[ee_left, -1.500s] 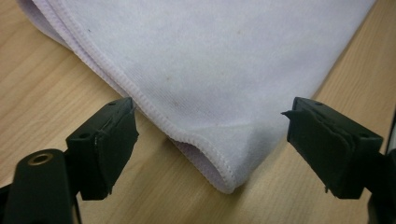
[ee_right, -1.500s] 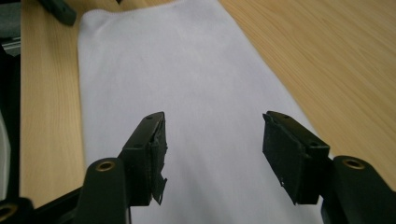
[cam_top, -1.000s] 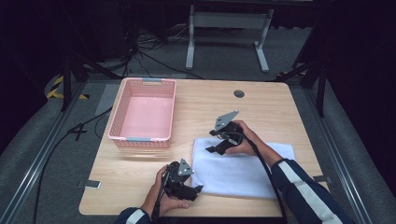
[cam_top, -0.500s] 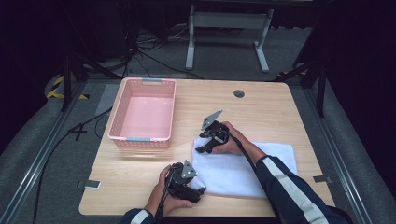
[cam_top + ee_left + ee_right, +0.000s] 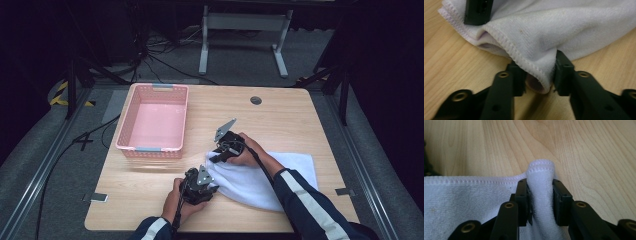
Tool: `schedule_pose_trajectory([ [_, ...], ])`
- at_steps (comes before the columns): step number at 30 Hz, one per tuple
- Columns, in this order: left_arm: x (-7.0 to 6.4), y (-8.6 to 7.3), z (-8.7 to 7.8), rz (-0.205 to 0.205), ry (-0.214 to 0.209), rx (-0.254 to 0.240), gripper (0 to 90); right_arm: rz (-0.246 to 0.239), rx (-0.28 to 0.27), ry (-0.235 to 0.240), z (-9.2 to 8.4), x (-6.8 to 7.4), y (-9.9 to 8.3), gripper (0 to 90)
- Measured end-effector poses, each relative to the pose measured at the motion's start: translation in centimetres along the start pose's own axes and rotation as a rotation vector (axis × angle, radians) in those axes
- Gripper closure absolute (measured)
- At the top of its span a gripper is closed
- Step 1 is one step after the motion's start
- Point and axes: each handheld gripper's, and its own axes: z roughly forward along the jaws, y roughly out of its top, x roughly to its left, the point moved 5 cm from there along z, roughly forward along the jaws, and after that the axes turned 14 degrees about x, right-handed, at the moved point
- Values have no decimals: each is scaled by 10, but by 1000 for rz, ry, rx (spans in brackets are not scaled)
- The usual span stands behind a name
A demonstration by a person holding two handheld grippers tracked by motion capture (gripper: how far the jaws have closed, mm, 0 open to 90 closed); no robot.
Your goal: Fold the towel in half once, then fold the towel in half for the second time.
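Note:
A white towel (image 5: 282,175) lies on the wooden table (image 5: 280,120) at the front right, its left edge bunched up. My left gripper (image 5: 212,186) is at the towel's near left corner. Its jaws have just been closing and now pinch a fold of the towel (image 5: 534,47) between the pads (image 5: 561,72). My right gripper (image 5: 216,158) is at the far left corner. Its jaws have also just been closing, and they squeeze a raised fold of the towel's hemmed edge (image 5: 540,177). One jaw of the right gripper (image 5: 477,11) rests on the cloth in the left gripper view.
An empty pink basket (image 5: 152,147) stands on the table's left half, just behind and left of the grippers. A dark cable hole (image 5: 256,100) sits near the far edge. Small metal tabs (image 5: 97,197) mark the front corners. Bare wood lies left of the towel.
The right gripper moved left and down to the towel's far left corner. Both grippers' jaws went from wide to pinched on the cloth, and the towel's left edge bunched up.

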Motion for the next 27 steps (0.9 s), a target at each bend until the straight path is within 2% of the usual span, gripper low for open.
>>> schedule_pose_trajectory([
  [1, 1, -1, -1, -2, -9, 12, 754, -3, 2, -10, 0, 1, 1, 720],
  [2, 2, -1, -1, -11, -18, -1, 789, -2, 2, -15, 0, 1, 1, 724],
  [4, 3, -2, -1, -6, -30, 1, 815, 1, -4, -21, 0, 2, 2, 729],
  [6, 4, -3, -3, 18, -25, 6, 820, -4, -4, -25, 0, 2, 3, 737],
  [8, 5, -4, -3, 16, -34, 5, 829, -8, -6, -26, -1, 3, 4, 744],
  [12, 4, -11, -8, 40, -38, 10, 839, -11, -24, -19, -2, 5, 7, 752],
  [16, 5, -17, -16, 41, -31, 9, 840, -32, -59, -16, -7, 10, 14, 755],
  [20, 7, -20, -19, 29, -20, 12, 840, -51, -63, -27, -8, 14, 21, 756],
  [22, 9, -25, -27, 33, -4, 8, 840, -66, -70, -31, -8, 17, 28, 758],
  [27, 13, -35, -40, 22, 16, -10, 840, -82, -130, -19, -16, 24, 40, 759],
])
